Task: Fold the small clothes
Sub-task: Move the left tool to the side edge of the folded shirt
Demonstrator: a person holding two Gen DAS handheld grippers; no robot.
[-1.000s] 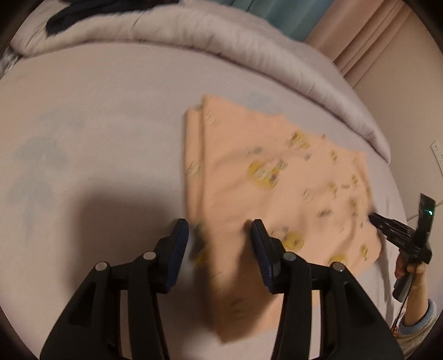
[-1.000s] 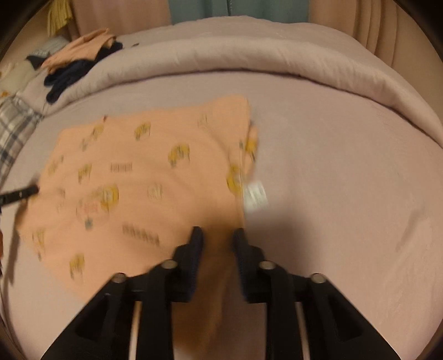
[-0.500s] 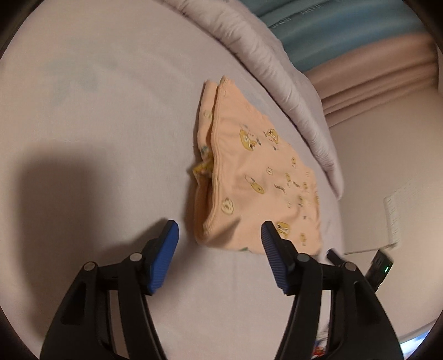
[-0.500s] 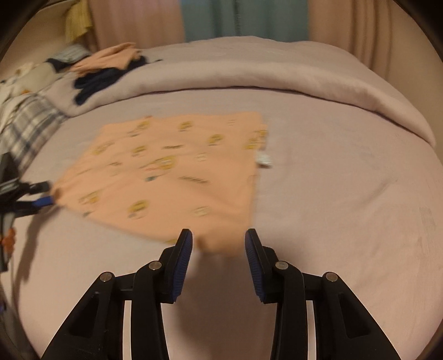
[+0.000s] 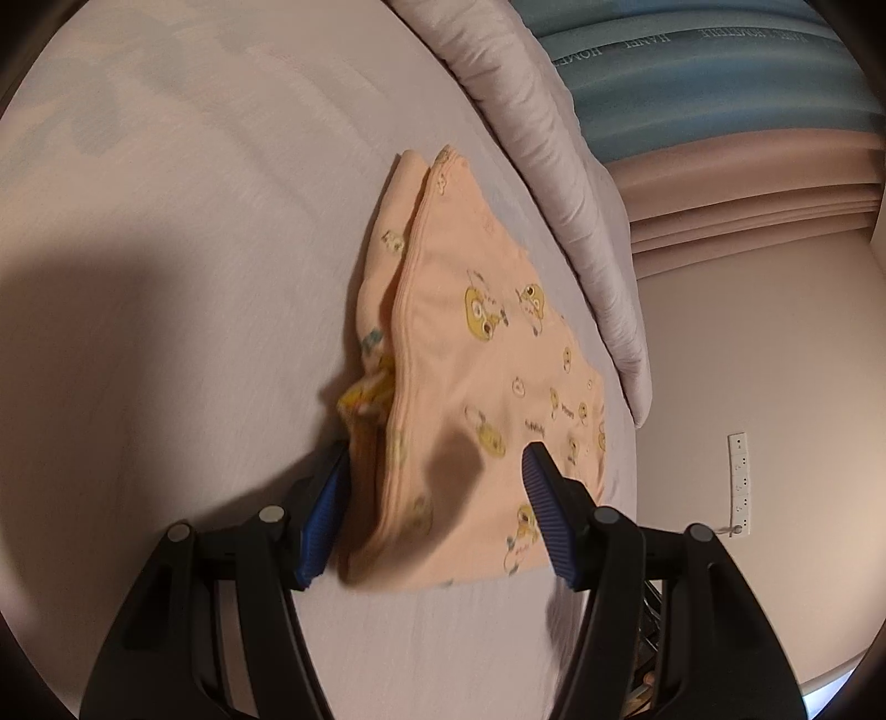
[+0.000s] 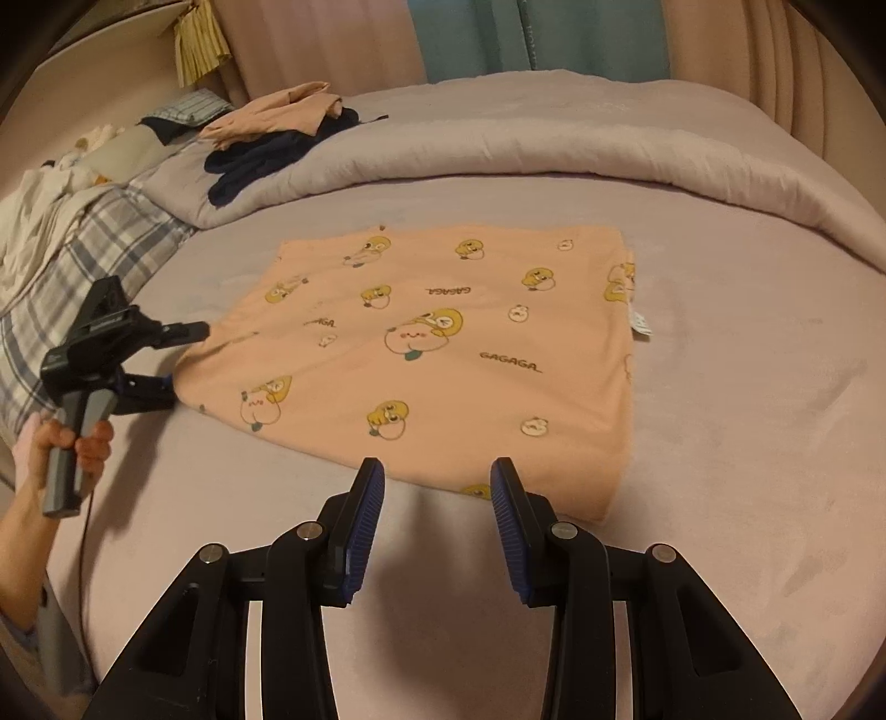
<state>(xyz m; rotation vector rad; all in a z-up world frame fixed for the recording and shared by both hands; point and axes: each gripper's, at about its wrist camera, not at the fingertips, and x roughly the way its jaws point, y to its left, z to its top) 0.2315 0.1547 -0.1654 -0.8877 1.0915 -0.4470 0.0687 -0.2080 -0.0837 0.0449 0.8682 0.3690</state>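
Observation:
A peach garment [image 6: 443, 343] with yellow cartoon prints lies folded flat on the mauve bed sheet [image 6: 747, 443]; it also shows in the left wrist view [image 5: 470, 360]. My left gripper [image 5: 437, 487] is open, its jaws straddling the garment's near corner; it shows in the right wrist view [image 6: 183, 360] at the garment's left edge. My right gripper [image 6: 437, 498] is open and empty, just short of the garment's near edge.
A rolled duvet [image 6: 554, 144] runs along the far side of the bed. A pile of dark and peach clothes [image 6: 271, 133] lies on it at the left. A plaid pillow [image 6: 66, 266] and curtains [image 6: 531, 33] stand behind. A wall socket [image 5: 739, 482] is at the right.
The right gripper let go of the garment, opened and pulled back. The left gripper swung to the garment's end and moved in until its open jaws straddle the corner.

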